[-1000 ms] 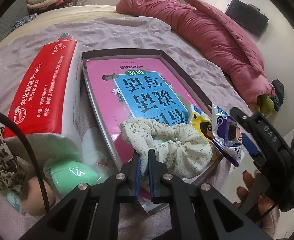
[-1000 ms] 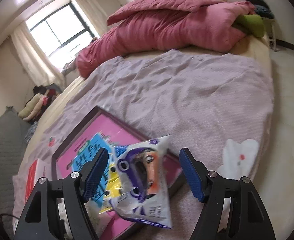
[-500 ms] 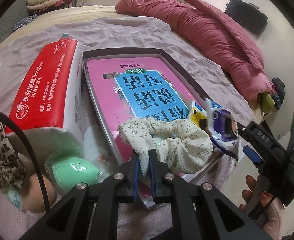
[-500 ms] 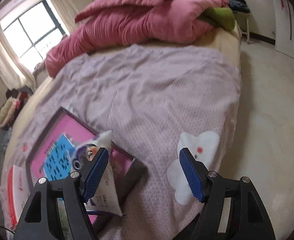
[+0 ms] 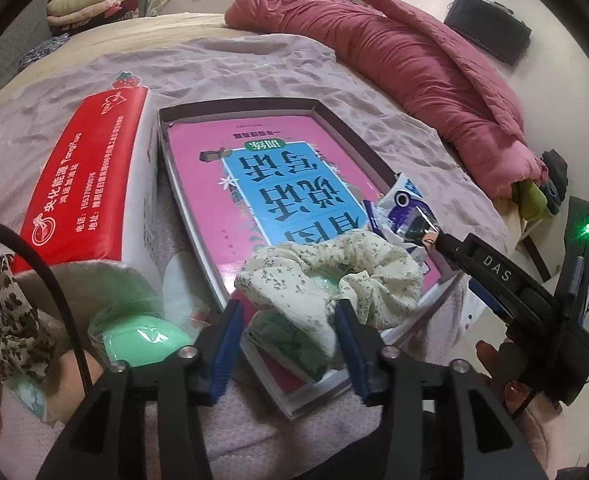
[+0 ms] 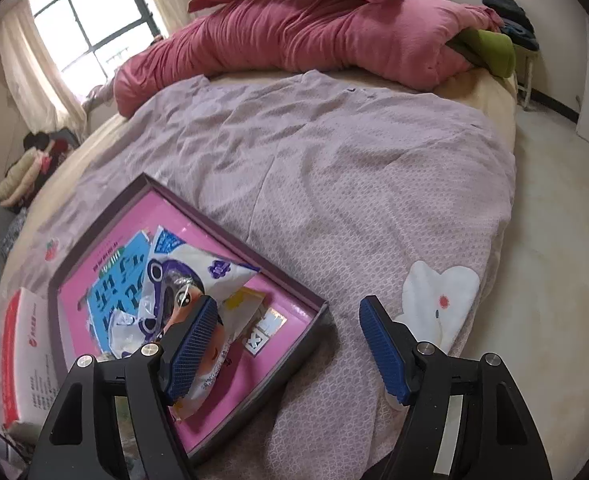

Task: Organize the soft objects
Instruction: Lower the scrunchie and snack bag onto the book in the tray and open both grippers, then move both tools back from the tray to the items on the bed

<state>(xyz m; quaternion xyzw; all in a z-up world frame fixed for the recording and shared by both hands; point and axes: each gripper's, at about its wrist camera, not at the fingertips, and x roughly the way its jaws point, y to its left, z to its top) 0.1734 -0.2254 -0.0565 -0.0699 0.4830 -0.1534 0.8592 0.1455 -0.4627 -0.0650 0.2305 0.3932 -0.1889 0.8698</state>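
A cream floral scrunchie (image 5: 330, 276) lies in the near end of a shallow dark box (image 5: 334, 120) lined with a pink and blue book. My left gripper (image 5: 290, 344) is open, its fingers on either side of the scrunchie's near edge. A purple and white snack packet (image 5: 404, 216) lies in the box's right corner; it also shows in the right wrist view (image 6: 190, 280). My right gripper (image 6: 290, 348) is open and empty, its left finger over the packet. The box shows in the right wrist view (image 6: 294, 288) too.
A red and white tissue pack (image 5: 90, 184) lies left of the box. A green sponge (image 5: 142, 340), a leopard scrunchie (image 5: 10, 316) and other small items lie near left. A pink duvet (image 5: 394, 64) is bunched at the far side. The bed edge and floor (image 6: 554, 240) are to the right.
My left gripper has opened and let go of the cream scrunchie, which now lies in the box. My right gripper swung away and back; the snack packet now lies flat in the box.
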